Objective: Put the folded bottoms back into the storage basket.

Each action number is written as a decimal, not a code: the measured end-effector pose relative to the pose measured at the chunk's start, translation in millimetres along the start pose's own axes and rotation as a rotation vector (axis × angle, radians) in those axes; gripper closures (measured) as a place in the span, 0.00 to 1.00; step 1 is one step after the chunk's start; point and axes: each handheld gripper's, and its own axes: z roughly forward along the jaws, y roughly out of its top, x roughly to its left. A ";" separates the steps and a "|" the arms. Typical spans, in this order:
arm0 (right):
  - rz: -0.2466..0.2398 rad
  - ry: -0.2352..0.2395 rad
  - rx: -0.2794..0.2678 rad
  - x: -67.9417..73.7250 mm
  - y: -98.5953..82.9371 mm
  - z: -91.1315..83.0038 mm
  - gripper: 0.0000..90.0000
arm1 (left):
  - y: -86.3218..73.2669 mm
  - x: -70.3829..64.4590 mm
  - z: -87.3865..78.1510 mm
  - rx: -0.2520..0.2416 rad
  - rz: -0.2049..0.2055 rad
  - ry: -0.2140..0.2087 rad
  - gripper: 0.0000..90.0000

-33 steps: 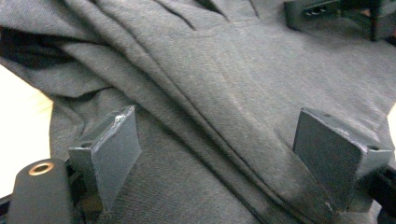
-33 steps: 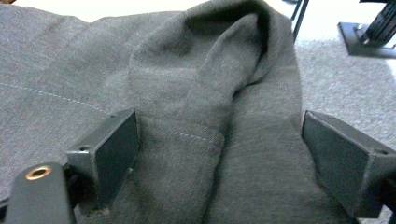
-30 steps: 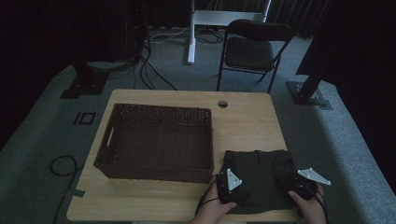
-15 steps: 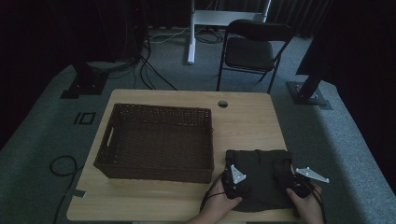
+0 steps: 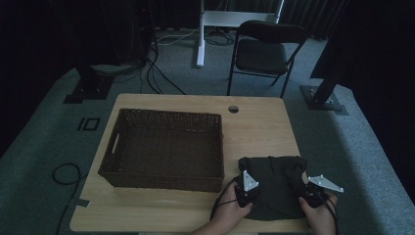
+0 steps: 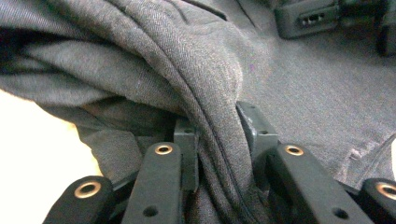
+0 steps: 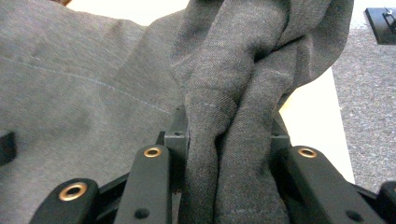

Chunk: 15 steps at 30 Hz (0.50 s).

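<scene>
A dim room with grey carpet, a black folding chair [image 5: 264, 51] at the upper middle of the high view and cables trailing across the floor surrounds a pale wooden bench [image 5: 254, 127]. On the bench, a dark grey woven-cloth garment [image 5: 275, 183] lies bunched at the lower right of the high view, near the front edge, and a dark brown rectangular wicker basket [image 5: 164, 149] stands empty to its left, just beside it but apart. The left tongs [image 5: 244, 195] sit at the garment's left lower edge and the right tongs [image 5: 313, 196] at its right lower edge, so the cloth spans between them with its long axis running left to right across the frame. In the left gripper view, the left tongs are closed on a thick fold of the cloth [image 6: 219, 116]; in the right gripper view, the right tongs likewise clamp a twisted bundle of it [image 7: 233, 135]. The relation that matters is that the basket lies to the left and slightly up-frame of the held garment, with the left hand nearer to it, so any carry into the basket probably leads with that side and must clear the near basket wall.
</scene>
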 end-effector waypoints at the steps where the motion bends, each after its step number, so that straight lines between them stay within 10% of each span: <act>1: 0.001 0.000 -0.004 0.2 1.2 -1.3 0.72 | 1.3 -0.4 -0.7 0.004 0.007 -0.001 0.82; 15: 0.030 0.035 -0.050 1.9 17.8 -20.5 0.73 | 16.0 -1.4 -11.6 -0.023 0.006 -0.033 0.83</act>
